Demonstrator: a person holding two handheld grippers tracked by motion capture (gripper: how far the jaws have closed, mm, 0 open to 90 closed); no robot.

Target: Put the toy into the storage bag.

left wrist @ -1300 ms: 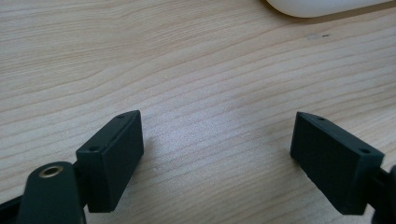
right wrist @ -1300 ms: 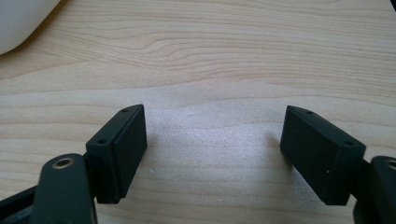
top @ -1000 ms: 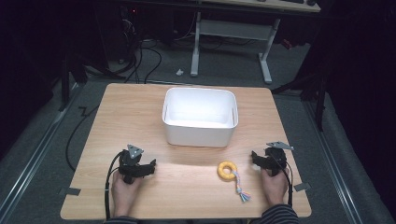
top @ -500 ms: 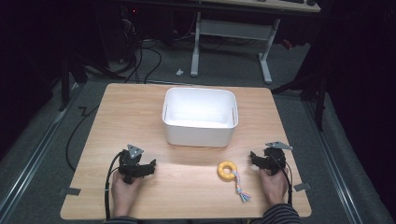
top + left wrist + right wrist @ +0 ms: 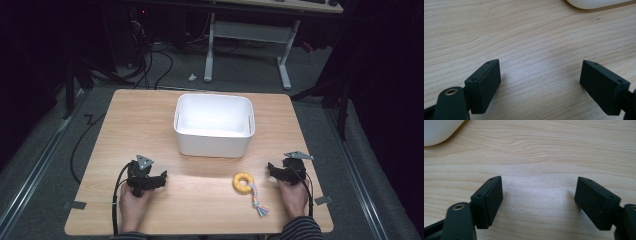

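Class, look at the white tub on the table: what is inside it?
The white tub looks empty: bare white floor and walls show. Its near wall hides the front strip of the floor, so that part cannot be checked.

Both forearms come in over the near edge of the table [image 5: 150, 110], one toward each near corner. The left hand [image 5: 132, 205] lies low on the wood, wrapped around the left gripper [image 5: 161, 176], which points toward the middle of the table and slightly away from the person, its grey plate on top. In the left gripper view its jaws stand wide apart just above bare wood — nothing between them.

The right hand [image 5: 292, 197], striped sleeve at the wrist, holds the right gripper [image 5: 271, 167] pointing inward toward the left. Its jaws have just been closing a little, yet stand wide with nothing between them.
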